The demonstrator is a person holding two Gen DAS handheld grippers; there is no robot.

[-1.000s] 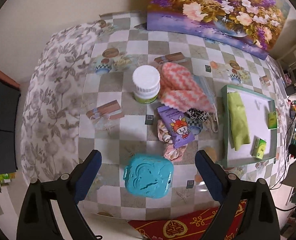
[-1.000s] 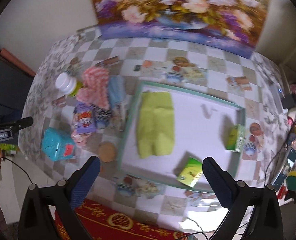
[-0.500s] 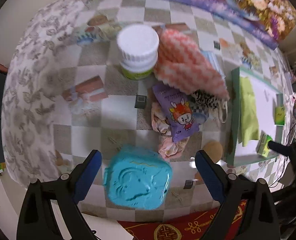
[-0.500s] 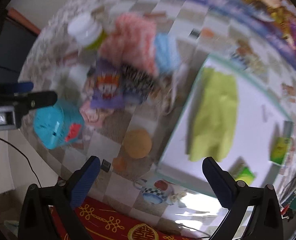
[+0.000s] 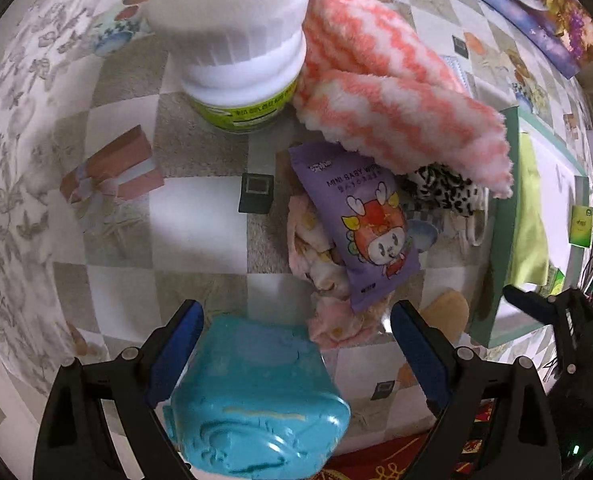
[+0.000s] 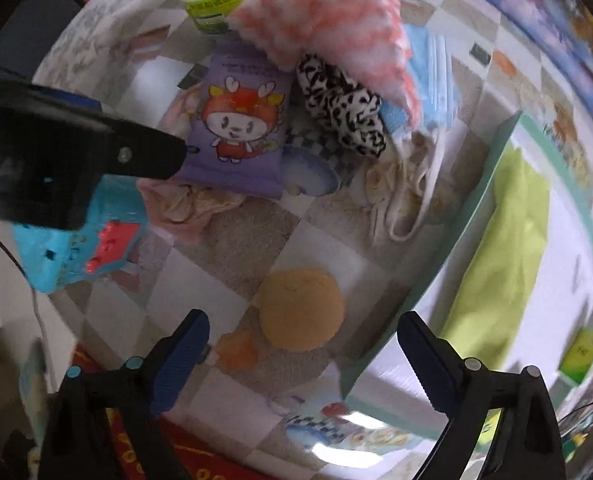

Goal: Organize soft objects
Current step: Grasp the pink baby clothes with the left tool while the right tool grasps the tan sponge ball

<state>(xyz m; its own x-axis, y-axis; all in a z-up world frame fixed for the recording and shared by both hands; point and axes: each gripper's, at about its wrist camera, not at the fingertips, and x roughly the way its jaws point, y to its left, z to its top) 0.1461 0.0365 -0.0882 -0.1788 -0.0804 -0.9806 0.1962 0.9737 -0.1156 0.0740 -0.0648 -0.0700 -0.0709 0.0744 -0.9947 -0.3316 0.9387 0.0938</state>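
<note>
A pile of soft things lies on the checked table: a pink-and-white fluffy towel (image 5: pixel 396 96), a leopard-print scrunchie (image 6: pixel 342 108), a pale pink cloth (image 5: pixel 316 256), a blue face mask (image 6: pixel 432 72) and a purple baby-wipes pack (image 5: pixel 368 224). A round tan sponge (image 6: pixel 300 310) lies just ahead of my open right gripper (image 6: pixel 302 352). My open left gripper (image 5: pixel 296 340) hovers over a turquoise plastic case (image 5: pixel 252 400), short of the pile. A green-rimmed white tray (image 6: pixel 456 232) holds a lime-green cloth (image 6: pixel 504 256).
A white-lidded jar (image 5: pixel 236 40) stands left of the towel. Small green boxes (image 6: pixel 582 354) sit in the tray's near corner. A floral painting (image 5: pixel 536 4) leans at the table's back. The left gripper's arm (image 6: pixel 56 160) crosses the right wrist view.
Both grippers have moved down and closer to the table. The right one swung left from above the tray to the sponge; the left one advanced toward the pile. Both stayed open.
</note>
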